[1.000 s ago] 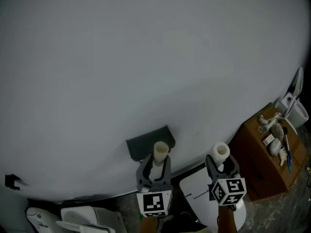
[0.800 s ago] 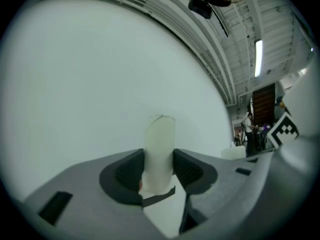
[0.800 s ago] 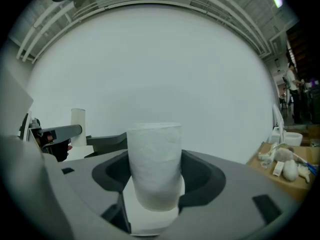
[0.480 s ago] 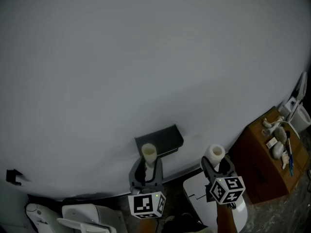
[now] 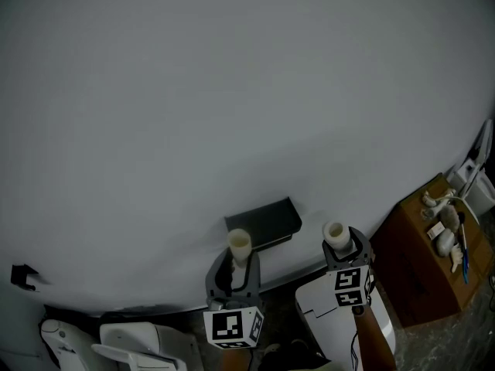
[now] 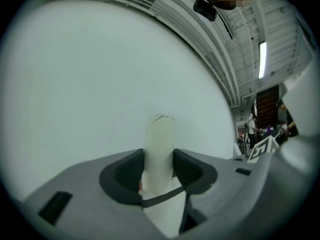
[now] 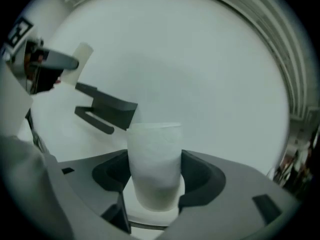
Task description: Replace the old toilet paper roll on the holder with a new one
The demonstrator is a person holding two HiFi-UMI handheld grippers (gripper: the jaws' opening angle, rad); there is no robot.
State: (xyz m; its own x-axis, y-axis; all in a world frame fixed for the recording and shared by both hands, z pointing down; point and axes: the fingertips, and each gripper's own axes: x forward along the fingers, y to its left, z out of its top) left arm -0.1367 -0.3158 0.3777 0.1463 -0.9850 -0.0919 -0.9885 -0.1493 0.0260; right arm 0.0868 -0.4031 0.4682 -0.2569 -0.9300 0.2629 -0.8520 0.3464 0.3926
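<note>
Left gripper (image 6: 159, 168) fingers clamp a slim, perhaps spent cream roll (image 6: 160, 134), right gripper (image 7: 155, 176) fingers a fuller white roll (image 7: 154, 149), both near the dark holder (image 7: 112, 104).

The left tool (image 5: 234, 260) and the right tool (image 5: 346, 247) are grey plastic with dark ribbed pads (image 6: 188, 169), each carrying a white cube (image 5: 232, 327) with black square markers.

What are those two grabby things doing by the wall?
A person is swapping toilet paper. The left tongs grip a thin roll, probably the old one, and the right tongs grip a fatter white roll. The dark holder on the wall is bare, with both rolls held near it.
</note>
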